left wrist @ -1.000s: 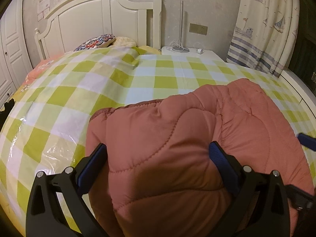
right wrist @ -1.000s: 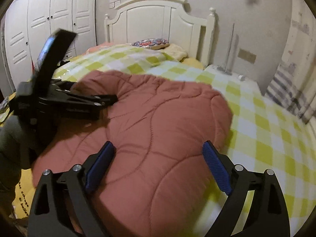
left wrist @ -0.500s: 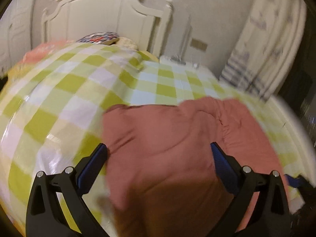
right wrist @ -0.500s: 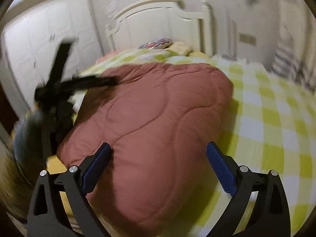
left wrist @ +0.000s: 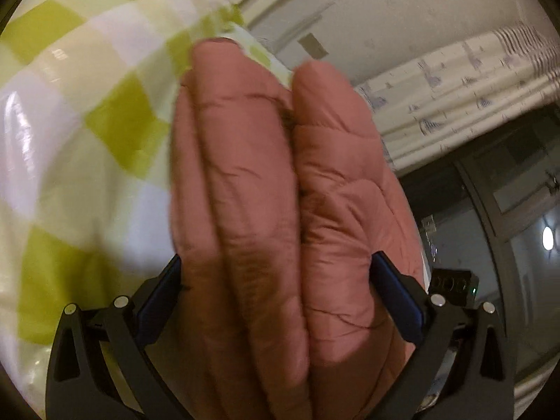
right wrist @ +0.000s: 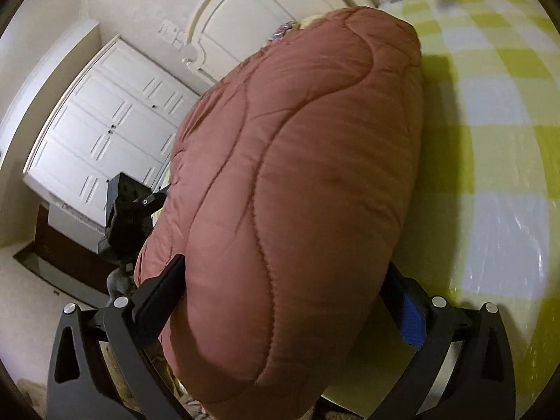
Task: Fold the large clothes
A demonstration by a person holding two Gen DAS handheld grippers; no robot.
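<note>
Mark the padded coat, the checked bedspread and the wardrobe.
padded coat [right wrist: 297, 182], right wrist view, quilted top.
checked bedspread [right wrist: 497, 161], right wrist view, bare patch beside the coat.
wardrobe [right wrist: 105, 129], right wrist view, door panel.

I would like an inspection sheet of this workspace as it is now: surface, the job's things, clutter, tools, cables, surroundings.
Surface: bed with green-and-white checked cover.
Job's things: folded pink quilted coat lying on the cover, in thick padded layers.
Clutter: nothing seen.
Tools: left tool wide open, straddling the coat's folded end; right tool wide open, jaws just opened further, coat between them.
Cables: nothing seen.
Surroundings: white headboard, white wardrobe, patterned curtain.
</note>
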